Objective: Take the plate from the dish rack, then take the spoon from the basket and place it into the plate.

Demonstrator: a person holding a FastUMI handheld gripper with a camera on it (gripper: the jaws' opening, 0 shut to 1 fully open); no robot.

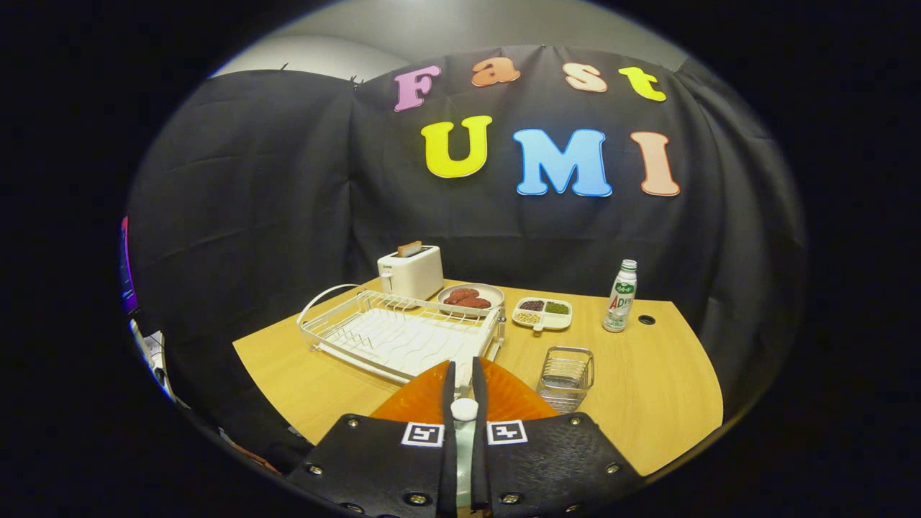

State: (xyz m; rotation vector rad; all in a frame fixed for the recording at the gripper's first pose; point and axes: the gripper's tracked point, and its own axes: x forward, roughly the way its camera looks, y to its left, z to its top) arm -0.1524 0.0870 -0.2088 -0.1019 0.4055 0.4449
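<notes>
An orange plate (514, 399) lies flat on the wooden table, right under my fingers and just in front of the white dish rack (399, 334). My gripper (464, 365) hovers over the plate with its fingers drawn close together. A white spoon (464, 410) is pinched between them, its rounded end showing in the narrow gap and its pale stem running back toward me. The small wire basket (566, 375) stands to the right of the plate, and I see nothing inside it. The rack's slots hold no dishes.
Beyond the rack stand a white toaster (411, 271), a dish of brown patties (470, 296) and a divided snack tray (543, 312). A small bottle (620, 296) stands at the back right. Bare table (662, 388) lies right of the basket.
</notes>
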